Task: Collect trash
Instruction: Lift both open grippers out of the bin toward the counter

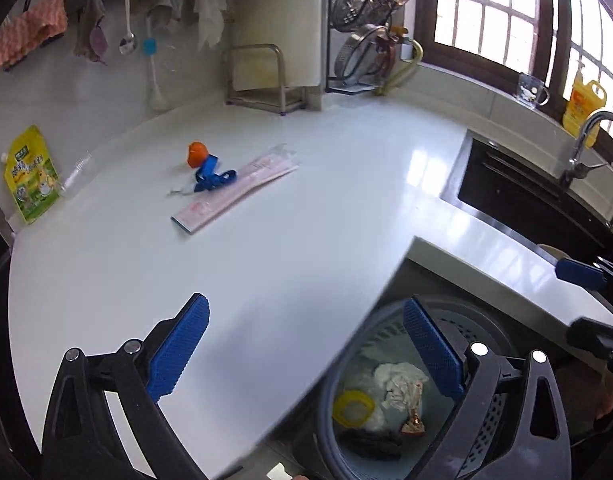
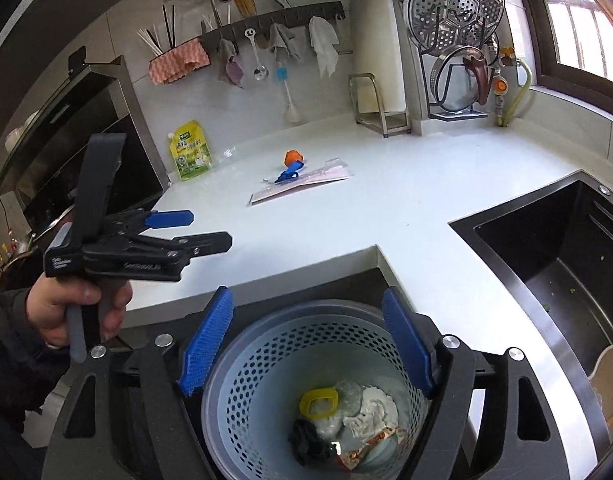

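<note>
My left gripper (image 1: 306, 352) stands open with nothing between its blue pads, over the white counter's (image 1: 306, 220) front edge. The right gripper (image 2: 306, 346) is open too, with nothing in it, above the perforated blue trash bin (image 2: 266, 344). The bin sits below the counter edge and holds a yellow ring (image 2: 318, 402), crumpled white paper (image 2: 370, 406), a dark lump and a shiny wrapper. Farther back on the counter lie a flat pink wrapper (image 1: 234, 192), an orange cap (image 1: 197, 154) and a blue strap (image 1: 212, 178). A yellow-green pouch (image 1: 32, 176) leans on the back wall beside clear plastic (image 1: 76, 172).
A black sink (image 2: 546, 260) with a faucet (image 1: 582, 148) lies to the right. A range hood (image 2: 66, 140) is at the left. Along the back are a metal rack (image 2: 380, 104), a steamer-tray stand (image 2: 454, 40) and hanging cloths and utensils. A person's hand (image 2: 66, 312) holds the left gripper.
</note>
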### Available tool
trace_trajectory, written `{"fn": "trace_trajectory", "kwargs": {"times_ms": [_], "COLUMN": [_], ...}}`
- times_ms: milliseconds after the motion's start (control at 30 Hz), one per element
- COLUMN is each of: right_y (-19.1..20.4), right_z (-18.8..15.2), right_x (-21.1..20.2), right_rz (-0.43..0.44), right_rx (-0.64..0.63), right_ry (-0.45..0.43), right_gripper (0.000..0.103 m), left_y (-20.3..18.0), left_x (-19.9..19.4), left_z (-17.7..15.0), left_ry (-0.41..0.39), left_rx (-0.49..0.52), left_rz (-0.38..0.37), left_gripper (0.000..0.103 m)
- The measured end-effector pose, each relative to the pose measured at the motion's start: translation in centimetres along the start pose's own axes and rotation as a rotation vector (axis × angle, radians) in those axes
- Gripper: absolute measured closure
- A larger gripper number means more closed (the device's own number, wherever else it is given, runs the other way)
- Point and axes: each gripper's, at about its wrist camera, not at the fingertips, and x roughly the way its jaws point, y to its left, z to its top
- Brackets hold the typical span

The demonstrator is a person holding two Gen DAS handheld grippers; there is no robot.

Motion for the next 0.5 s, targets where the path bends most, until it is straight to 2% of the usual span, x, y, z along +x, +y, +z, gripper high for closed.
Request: {"fn": "trace_trajectory", "kwargs": {"times_ms": [233, 500], "right_y": [0.1, -0.3], "right_z": [1.3, 1.9], "right_x": [1.5, 4.0], "right_rz": [0.032, 0.050], "right_rx": [0.016, 0.013], "right_ry": [-0.004, 0.011], "right_gripper": [0.029, 0.029], "left_y": [5.3, 8.1], "left_x": [4.0, 9.7], "left_z": [4.8, 8.5], "left_ry": [-0.036, -0.002], "left_rx": [-0.048, -0.093], "left_rz": [0.074, 0.119], "left_gripper": [0.008, 0.008]}}
